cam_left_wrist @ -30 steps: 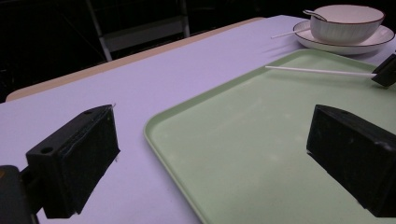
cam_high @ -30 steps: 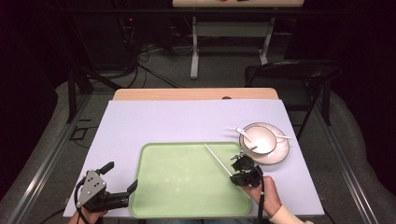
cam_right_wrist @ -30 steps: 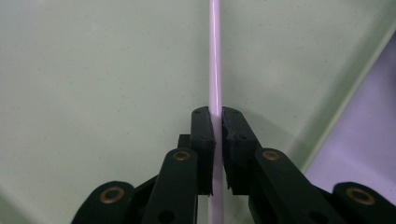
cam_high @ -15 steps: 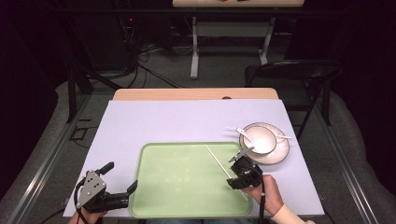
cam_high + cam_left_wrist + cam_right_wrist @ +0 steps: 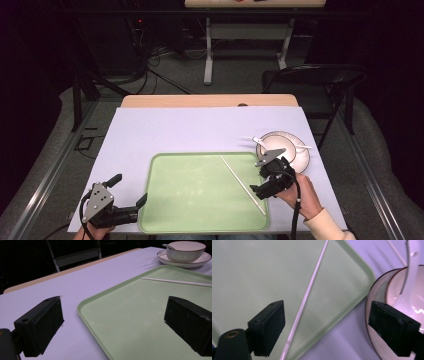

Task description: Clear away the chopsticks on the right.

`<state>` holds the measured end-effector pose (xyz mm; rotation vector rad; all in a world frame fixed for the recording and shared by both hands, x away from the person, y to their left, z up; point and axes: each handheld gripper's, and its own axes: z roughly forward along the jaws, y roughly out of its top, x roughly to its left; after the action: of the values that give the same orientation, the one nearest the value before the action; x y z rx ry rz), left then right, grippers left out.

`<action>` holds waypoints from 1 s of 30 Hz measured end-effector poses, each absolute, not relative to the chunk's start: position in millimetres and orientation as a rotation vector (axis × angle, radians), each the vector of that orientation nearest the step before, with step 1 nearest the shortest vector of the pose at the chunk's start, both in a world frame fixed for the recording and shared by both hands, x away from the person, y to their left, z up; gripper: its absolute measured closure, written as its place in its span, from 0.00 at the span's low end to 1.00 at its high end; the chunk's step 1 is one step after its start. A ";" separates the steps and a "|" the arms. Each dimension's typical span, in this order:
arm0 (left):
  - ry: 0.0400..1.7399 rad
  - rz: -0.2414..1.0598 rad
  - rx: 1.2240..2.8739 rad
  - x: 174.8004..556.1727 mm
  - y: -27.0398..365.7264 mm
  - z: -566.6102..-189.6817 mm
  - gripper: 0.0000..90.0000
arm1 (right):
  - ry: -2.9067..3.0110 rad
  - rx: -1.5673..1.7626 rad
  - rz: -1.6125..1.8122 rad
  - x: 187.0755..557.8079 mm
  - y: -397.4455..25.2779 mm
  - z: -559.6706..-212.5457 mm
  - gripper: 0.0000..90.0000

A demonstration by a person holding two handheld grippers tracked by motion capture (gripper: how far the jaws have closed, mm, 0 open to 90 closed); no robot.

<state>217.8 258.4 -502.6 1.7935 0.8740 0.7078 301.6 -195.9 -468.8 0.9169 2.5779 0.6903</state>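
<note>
On the near edge of the table: the left gripper (image 5: 129, 198) hangs low at the tray's left near corner, jaws wide apart, nothing between them.
Left gripper view: its two black jaws straddle the tray's rounded corner, one over the lilac tablecloth (image 5: 82, 277), the other over green plastic.
Tray: a shallow green serving tray (image 5: 195, 220), raised lip all round, lying flat on the cloth.
Right gripper: the right gripper (image 5: 264, 181) hovers over the tray's right rim, jaws apart and empty, the person's hand (image 5: 304, 196) behind it.
Chopstick: one white chopstick (image 5: 242, 184) lies loose on the tray, running diagonally from the far middle toward the right near corner; in the right gripper view it (image 5: 304, 302) passes between the open jaws, closer to the left one.
Handling, as I judge it: light, stiff, thin and smooth, so likely to roll or skate on the slick tray and to pivot if pinched near an end.
Where to grip: about mid-length, jaws square across the shaft and closing down to the tray floor.
Farther right: a white ribbed bowl (image 5: 274, 146) sits on a rimmed plate (image 5: 302, 160), just beside the tray's far right corner.
In the bowl: a white spoon (image 5: 409, 267) leans inside; a second chopstick (image 5: 301, 146) rests across the plate.
Caution: ceramic, breakable, near the right gripper.
</note>
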 end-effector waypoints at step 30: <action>0.881 0.705 1.788 219.1 258.6 -502.9 0.02 | 2.517 0.938 0.510 425.3 -296.1 -405.0 0.00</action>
<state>219.1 258.6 -502.9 1.7883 0.8814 0.7049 425.3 -296.1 -405.0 0.9376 2.5166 0.5096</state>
